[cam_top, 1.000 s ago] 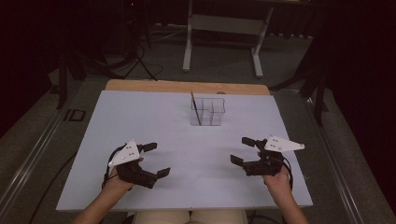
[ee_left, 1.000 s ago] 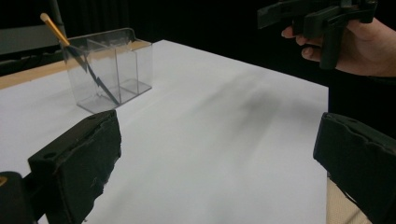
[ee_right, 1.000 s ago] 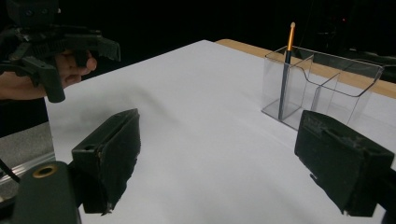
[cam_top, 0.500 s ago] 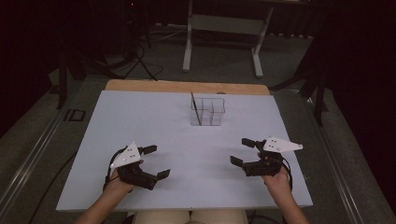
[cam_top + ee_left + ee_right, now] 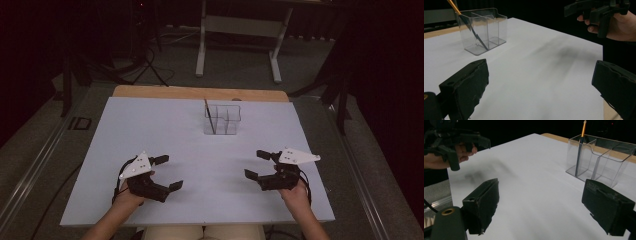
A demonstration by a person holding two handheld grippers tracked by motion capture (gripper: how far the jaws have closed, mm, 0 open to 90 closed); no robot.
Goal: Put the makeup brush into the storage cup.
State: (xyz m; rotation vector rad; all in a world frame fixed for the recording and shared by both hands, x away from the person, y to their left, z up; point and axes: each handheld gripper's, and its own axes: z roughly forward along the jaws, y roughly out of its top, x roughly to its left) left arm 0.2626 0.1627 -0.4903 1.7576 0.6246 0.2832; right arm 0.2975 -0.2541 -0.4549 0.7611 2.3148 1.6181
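**Two open grippers over a white table, clear organiser with one pencil at the far side**

Left gripper [image 5: 167, 172]: held in the person's left hand at the near left of the table [image 5: 150, 125], jaws spread wide, nothing between them. In the left gripper view the two black jaws stood far apart over bare white surface.

Right gripper [image 5: 259, 165]: held in the right hand at the near right of the table, jaws likewise wide apart and empty. Level with the left gripper, the two well apart from each other.

Clear organiser [image 5: 222, 119]: transparent plastic holder with several compartments, upright near the far edge of the table, slightly right of centre, well apart from both grippers. Also seen in the left gripper view [image 5: 491, 30] and the right gripper view [image 5: 604, 160].

Pencil [image 5: 210, 116]: dark shaft with an orange upper end, standing tilted in the organiser's left compartment, top rising above the rim.

Table: white sheet over a wooden board, wood showing along the far edge
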